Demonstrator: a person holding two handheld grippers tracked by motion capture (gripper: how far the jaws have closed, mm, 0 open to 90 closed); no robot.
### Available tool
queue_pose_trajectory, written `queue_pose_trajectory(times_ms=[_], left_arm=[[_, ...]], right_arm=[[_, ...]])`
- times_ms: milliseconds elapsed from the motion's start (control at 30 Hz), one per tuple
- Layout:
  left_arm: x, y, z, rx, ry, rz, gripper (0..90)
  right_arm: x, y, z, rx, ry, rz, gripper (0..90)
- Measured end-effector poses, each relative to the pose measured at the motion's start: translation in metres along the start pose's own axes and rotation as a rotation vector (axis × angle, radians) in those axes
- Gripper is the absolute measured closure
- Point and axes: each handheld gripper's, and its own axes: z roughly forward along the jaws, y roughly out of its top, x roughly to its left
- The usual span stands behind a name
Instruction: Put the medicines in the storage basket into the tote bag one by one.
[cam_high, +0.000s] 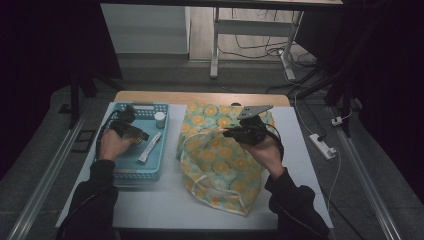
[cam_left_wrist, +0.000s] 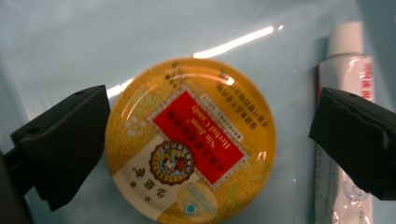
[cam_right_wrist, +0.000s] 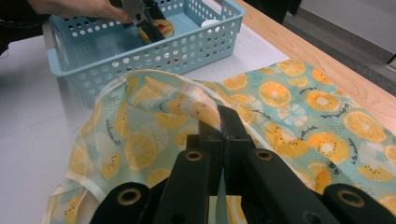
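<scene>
My left gripper (cam_left_wrist: 205, 140) has its fingers (cam_left_wrist: 65, 140) spread wide and empty, the yellow candy tin (cam_left_wrist: 191, 140) lying flat between them on the blue basket (cam_high: 150, 172) floor. I'd centre, drop lower and close evenly on its rim, avoiding the white tube (cam_left_wrist: 348, 116) under the far finger. Beyond, my right gripper (cam_right_wrist: 219, 135) pinches the fruit-print bag (cam_right_wrist: 299, 107) mouth up.

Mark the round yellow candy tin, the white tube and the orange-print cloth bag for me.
Round yellow candy tin (cam_left_wrist: 191, 140): left gripper view, lid centre.
White tube (cam_left_wrist: 348, 60): left gripper view, upper body.
Orange-print cloth bag (cam_right_wrist: 289, 93): right gripper view, flat fabric.
</scene>
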Motion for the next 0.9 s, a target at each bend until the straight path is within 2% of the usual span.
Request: queue_pose_trajectory(times_ms=[133, 167, 200, 267, 433, 500, 900], left_arm=[[-0.002, 0.0, 0.001, 0.025, 0.044, -0.004, 5.5], [-0.003, -0.001, 0.001, 0.031, 0.058, -0.005, 13.7], [-0.003, -0.001, 0.0, 0.034, 0.067, -0.003, 13.7], [-0.002, -0.002, -0.001, 0.028, 0.055, -0.01, 19.7], [-0.003, -0.004, -0.004, 0.028, 0.064, -0.005, 20.2], [-0.003, -0.005, -0.006, 0.02, 0.053, -0.005, 20.2], [-0.005, -0.017, -0.026, -0.084, -0.009, 0.011, 20.3]], right_arm=[[0.0, 0.0, 0.0, -0.001, 0.0, 0.0, 89.5], [0.0, 0.0, 0.0, -0.001, 0.0, 0.0, 89.5], [0.0, 0.0, 0.0, -0.001, -0.001, 0.001, 89.5], [0.0, 0.0, 0.0, -0.002, -0.002, 0.002, 89.5], [0.0, 0.0, 0.0, -0.004, -0.002, 0.002, 89.5], [0.0, 0.0, 0.0, -0.005, -0.003, 0.003, 89.5], [-0.001, 0.0, 0.0, -0.011, -0.003, 0.009, 89.5]])
